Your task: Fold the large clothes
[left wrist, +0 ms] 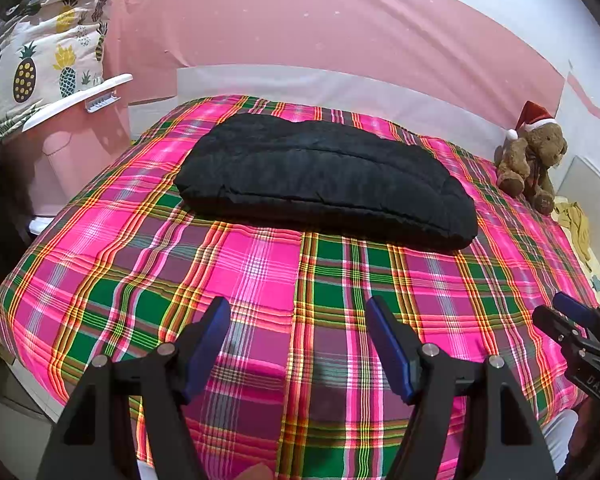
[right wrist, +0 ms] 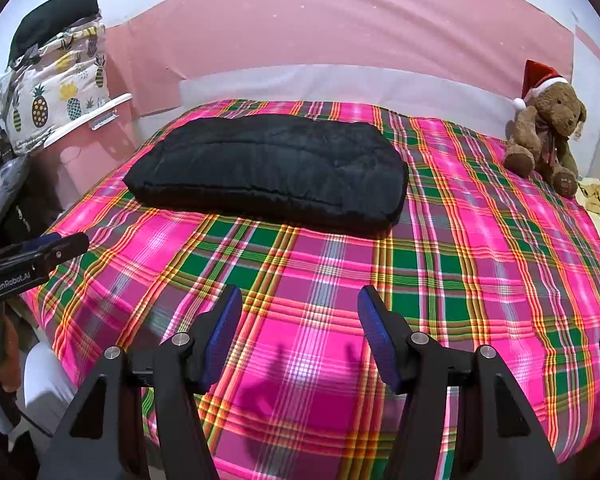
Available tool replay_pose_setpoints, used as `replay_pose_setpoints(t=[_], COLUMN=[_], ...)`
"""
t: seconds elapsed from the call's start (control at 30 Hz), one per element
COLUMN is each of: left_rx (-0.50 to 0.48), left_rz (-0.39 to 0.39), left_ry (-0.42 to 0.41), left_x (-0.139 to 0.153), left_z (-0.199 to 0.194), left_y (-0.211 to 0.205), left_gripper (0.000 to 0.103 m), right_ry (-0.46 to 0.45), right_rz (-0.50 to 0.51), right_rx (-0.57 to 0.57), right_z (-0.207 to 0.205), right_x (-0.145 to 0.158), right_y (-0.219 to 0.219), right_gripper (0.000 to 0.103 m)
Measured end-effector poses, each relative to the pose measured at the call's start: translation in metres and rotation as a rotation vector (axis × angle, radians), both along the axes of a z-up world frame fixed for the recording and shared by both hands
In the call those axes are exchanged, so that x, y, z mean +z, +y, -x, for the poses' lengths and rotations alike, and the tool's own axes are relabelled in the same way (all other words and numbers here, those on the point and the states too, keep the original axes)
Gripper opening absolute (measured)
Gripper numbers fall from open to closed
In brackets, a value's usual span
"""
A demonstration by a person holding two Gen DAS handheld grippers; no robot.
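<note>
Black padded garment (left wrist: pixel 324 176) lies folded into compact bundle toward bed's (left wrist: pixel 260 280) far edge, likely set back to free near edge. I hold left gripper (left wrist: pixel 298 344) and right gripper (right wrist: pixel 300 332) released, empty, above near edge.

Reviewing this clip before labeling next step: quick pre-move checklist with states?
1. Left gripper open, nothing between the jaws: ok.
2. Right gripper open, nothing between the jaws: ok.
3. Black padded garment lies folded and flat on the plaid bedspread: ok.
4. Both grippers clear of the garment, not touching: ok.
5. Teddy bear sits apart from the garment, at the far right corner: ok.
6. Whether another fold is needed: cannot tell.
</note>
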State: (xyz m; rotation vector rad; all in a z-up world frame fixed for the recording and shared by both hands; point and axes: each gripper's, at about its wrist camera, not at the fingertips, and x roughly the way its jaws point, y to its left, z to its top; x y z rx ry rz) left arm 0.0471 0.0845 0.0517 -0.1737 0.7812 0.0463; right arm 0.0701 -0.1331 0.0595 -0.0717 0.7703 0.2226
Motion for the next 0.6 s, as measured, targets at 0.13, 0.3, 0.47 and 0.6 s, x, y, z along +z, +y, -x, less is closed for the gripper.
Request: replay_pose_setpoints(t=[0.13, 0.3, 0.47, 0.6], left_rx=[0.000, -0.001, -0.001, -0.005], left_rz=[-0.002, -0.005, -0.005, -0.002], left_ry=[0.002, 0.006, 0.008, 0.010], left_x=[-0.0007, -0.0014, -0.0028, -0.0038], left_z=[0.0002, 0.0005, 0.0001, 0.0006], left_y=[-0.0006, -0.0022, -0.0027, -0.0031], left_gripper=[0.072, 0.072, 0.072, 0.072], right_ry=[0.002, 0.012, 0.013, 0.018], right_rz=[0.002, 0.000, -0.001, -0.004], right_rx=[0.000, 0.001, 0.002, 0.002], right_z=[0.0000, -0.0005, -0.0003, -0.0010], right_x=[-0.0007, -0.0041, -0.0049, -0.0057], right_y=[0.0008, -0.0003, 0.0000, -0.0005], right_gripper=[0.060, 0.060, 0.060, 0.060])
